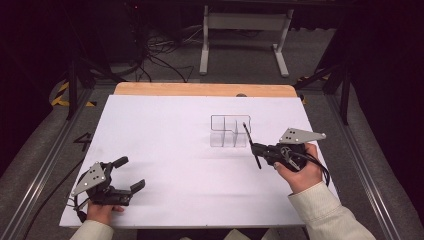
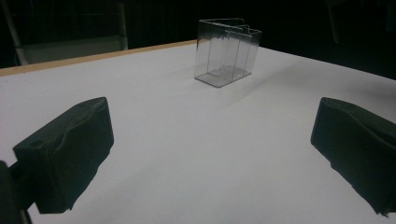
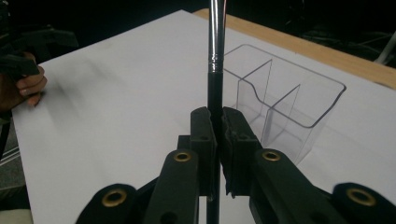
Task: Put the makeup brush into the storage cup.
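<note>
The desk (image 1: 165,150) is covered by a white sheet, with a strip of bare wood showing along its far edge (image 1: 205,89), and beyond it lie a grey floor with tangled cables (image 1: 160,55) and the white legs of a stand (image 1: 245,30). On the sheet, right of centre and toward the far side, stands a clear plastic organizer (image 1: 229,131) divided into compartments by inner walls; it is upright and nothing shows inside it. In the left gripper view the organizer (image 2: 227,52) sits well ahead on the white surface, and in the right gripper view it (image 3: 285,100) is close, just behind and to the right of the jaws. The left hand-held gripper (image 1: 129,174) rests low at the near left corner of the desk, well apart from the organizer, gripped from below by the person's left hand (image 1: 102,211); its jaws are spread wide with bare sheet between them. The right hand-held gripper (image 1: 256,147) is held by the right hand (image 1: 300,172) near the right side of the desk, its jaws pressed together on a thin dark pen-like stick (image 1: 251,145). The stick (image 3: 215,56) has a dark lower part and a shiny metal upper part, and its upper end leans over the near right corner of the organizer.
</note>
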A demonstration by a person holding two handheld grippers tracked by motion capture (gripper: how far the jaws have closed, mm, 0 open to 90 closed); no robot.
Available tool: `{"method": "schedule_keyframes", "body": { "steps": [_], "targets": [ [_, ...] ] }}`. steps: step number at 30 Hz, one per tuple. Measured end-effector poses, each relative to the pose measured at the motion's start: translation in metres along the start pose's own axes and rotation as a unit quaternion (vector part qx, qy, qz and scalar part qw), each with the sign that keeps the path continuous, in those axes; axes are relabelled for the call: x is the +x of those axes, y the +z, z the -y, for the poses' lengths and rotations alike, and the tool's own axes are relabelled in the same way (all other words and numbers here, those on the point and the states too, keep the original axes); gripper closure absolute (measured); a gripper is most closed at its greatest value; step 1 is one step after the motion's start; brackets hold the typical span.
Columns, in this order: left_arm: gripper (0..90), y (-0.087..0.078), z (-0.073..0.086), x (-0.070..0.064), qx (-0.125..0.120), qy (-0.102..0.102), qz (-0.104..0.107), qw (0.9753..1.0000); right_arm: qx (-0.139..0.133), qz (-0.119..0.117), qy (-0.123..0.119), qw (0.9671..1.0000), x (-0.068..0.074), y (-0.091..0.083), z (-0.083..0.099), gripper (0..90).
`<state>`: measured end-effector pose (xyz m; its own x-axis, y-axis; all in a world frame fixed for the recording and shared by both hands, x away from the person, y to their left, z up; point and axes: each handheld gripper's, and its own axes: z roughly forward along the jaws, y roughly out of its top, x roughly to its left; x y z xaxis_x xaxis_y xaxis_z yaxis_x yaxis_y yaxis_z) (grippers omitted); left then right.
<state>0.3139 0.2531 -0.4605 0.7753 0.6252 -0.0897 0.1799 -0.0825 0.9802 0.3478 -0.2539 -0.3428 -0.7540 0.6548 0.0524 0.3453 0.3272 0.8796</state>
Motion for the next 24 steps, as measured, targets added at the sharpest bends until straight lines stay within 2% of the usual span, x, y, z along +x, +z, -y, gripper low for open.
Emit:
{"method": "schedule_keyframes", "body": {
  "steps": [8,15,24],
  "targets": [
    [0.1,0.0001,0.0,-0.0001,0.0,-0.001,0.0,1.0,-0.04,-0.001,-0.003,0.9992,-0.0019,-0.0015,0.0003,84.2],
    [0.1,0.0001,0.0,-0.0001,0.0,-0.001,0.0,1.0,-0.082,0.003,-0.001,0.9966,-0.0063,-0.0026,0.0007,84.1],
    [0.1,0.0,0.0,0.0,0.0,0.0,0.0,1.0,-0.114,0.005,0.0,0.9935,-0.0079,-0.0011,0.0015,84.1]
  ]
}}
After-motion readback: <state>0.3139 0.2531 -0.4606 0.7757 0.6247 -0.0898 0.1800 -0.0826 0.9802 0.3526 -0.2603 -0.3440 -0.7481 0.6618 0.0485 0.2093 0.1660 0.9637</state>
